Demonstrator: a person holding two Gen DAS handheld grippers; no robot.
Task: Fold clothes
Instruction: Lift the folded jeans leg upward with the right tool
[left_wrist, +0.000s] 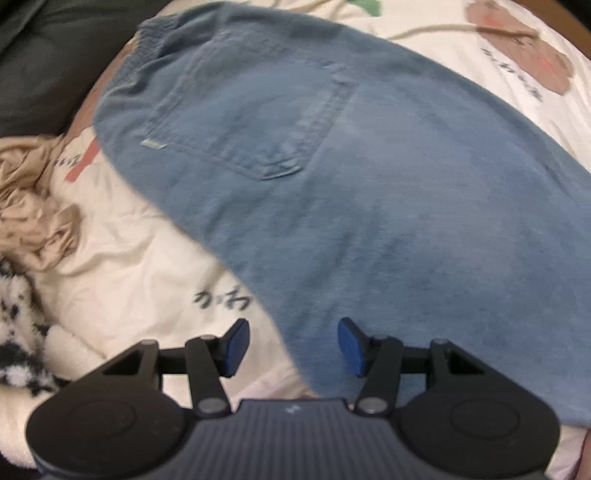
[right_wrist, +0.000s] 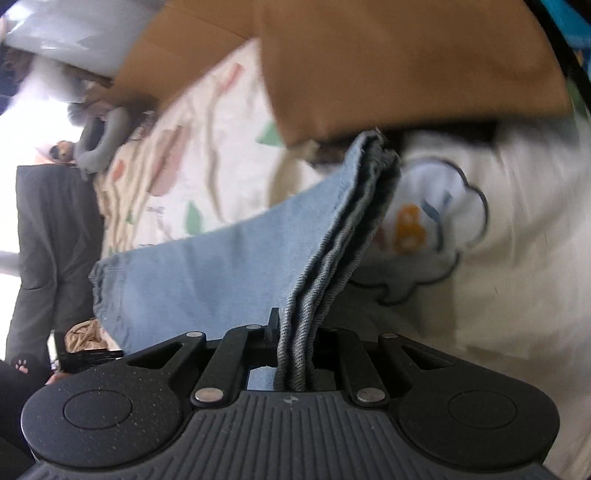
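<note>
A pair of blue jeans (left_wrist: 332, 177) lies spread across a cream printed bedspread (left_wrist: 140, 266) on a bed, back pocket facing up and waistband at the far end from the left gripper (left_wrist: 291, 347). That gripper points almost straight down, with its blue-padded fingers (left_wrist: 234, 347) about half open and gripping nothing; one side edge of the denim passes just ahead of and between them, so it seems poised either to pin the cloth or to take that edge. The right gripper (right_wrist: 291, 354) has its fingers closed hard on a bunched stack of denim layers (right_wrist: 332, 258), most likely the leg ends gathered together, raised off the bedspread so the fabric hangs away to the left of the fingers; this looks like the start of carrying the legs over toward the waist. Only the left view shows the flat body of the jeans, a crumpled tan garment (left_wrist: 33, 199) and a black-and-white fleecy item (left_wrist: 18, 332) left of the fingers. Only the right view shows the grip itself, a brown cardboard box (right_wrist: 388, 66) beyond the fingers and a white top with a cloud print (right_wrist: 436, 229) to their right.
</note>
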